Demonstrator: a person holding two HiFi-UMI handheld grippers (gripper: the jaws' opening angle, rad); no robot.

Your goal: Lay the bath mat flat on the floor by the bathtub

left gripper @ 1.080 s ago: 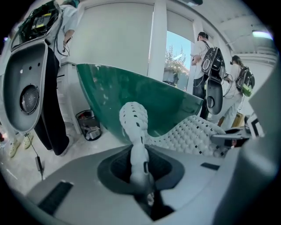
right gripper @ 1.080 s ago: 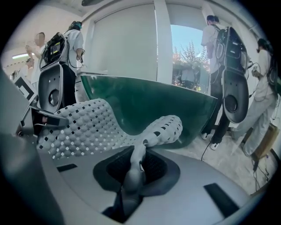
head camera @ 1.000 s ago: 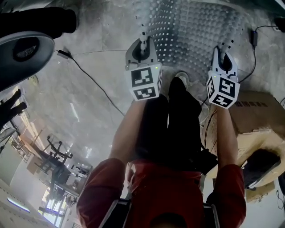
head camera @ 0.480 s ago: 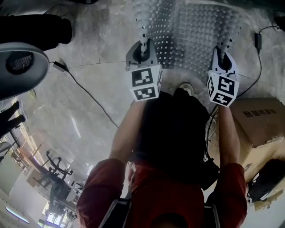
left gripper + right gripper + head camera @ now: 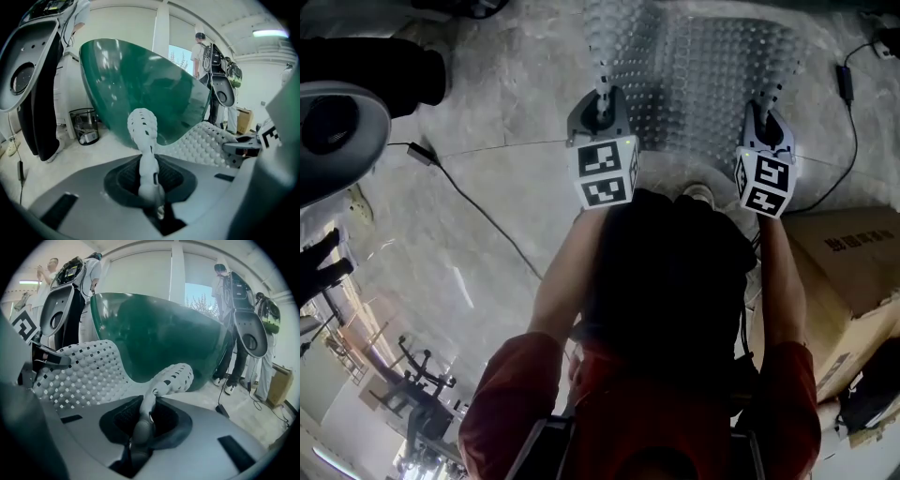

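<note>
Two near corners of the bath mat (image 5: pixel 703 66) stay clamped, one in the left tongs (image 5: pixel 601 97), one in the right tongs (image 5: pixel 766 105). Both have sunk floorward since a second ago and slant down toward twelve o'clock. The mat stretches ahead to the green bathtub (image 5: pixel 140 79).

Dim head view, fisheye-warped gripper views

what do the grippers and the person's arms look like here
The left hand-held gripper and right hand-held gripper are matching grey rounded shells, each carrying a white cube printed with black square markers. The person wears short red sleeves.
</note>
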